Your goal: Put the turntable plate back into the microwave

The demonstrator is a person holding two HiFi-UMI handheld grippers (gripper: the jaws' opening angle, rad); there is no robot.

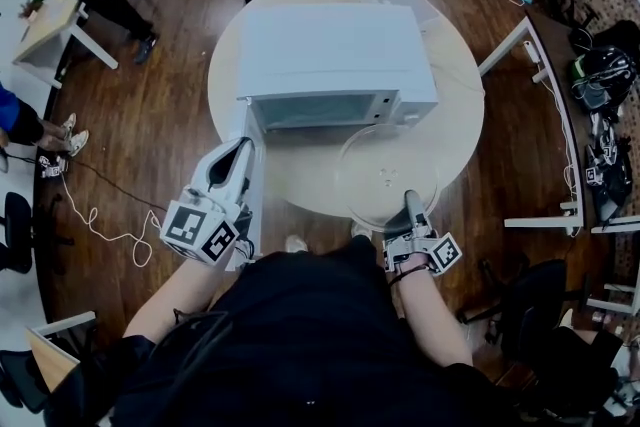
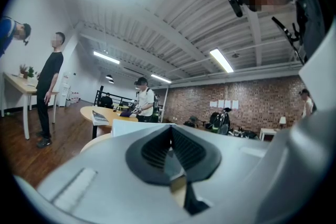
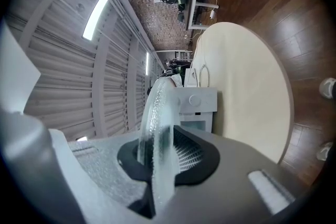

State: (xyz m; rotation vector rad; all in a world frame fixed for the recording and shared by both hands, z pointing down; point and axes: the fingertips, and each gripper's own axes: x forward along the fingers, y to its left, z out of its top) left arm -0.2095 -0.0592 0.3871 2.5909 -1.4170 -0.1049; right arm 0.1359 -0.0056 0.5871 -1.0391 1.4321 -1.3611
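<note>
Overhead, the head view shows the microwave [image 1: 330, 55] on the round table [image 1: 300, 177] with its door [image 1: 253, 215] swung out toward the person. The left gripper [image 1: 240, 153] lies just beside the door's outer face, pointing along it. I judge it is parked there to stop the door drifting across the opening, though contact cannot be confirmed. The right gripper [image 1: 410, 202] bites the near rim of the turntable plate [image 1: 385, 170]. The plate stretches flat ahead of the jaws, above the table and short of the cavity mouth, toward the side away from the door. Gripping it by the edge and carrying it level looks sensible, since a flat disc can slide through the low opening without tipping. It is a clear round glass disc with a raised lip and small hub marks at its centre, and the tabletop shows through it. Next, the left gripper view shows the left gripper [image 2: 169, 136] with its jaws drawn together, pads meeting at the tips. I can name nothing clamped between them, and the plate is nowhere ahead of it. Last, the right gripper view is rolled on its side. In it the right gripper [image 3: 157, 165] has its pads pressed on both faces of the plate [image 3: 156, 113]. The plate's edge looks thick, frosty and pebbled, and runs away from the jaws toward the microwave [image 3: 198, 105] ahead.
</note>
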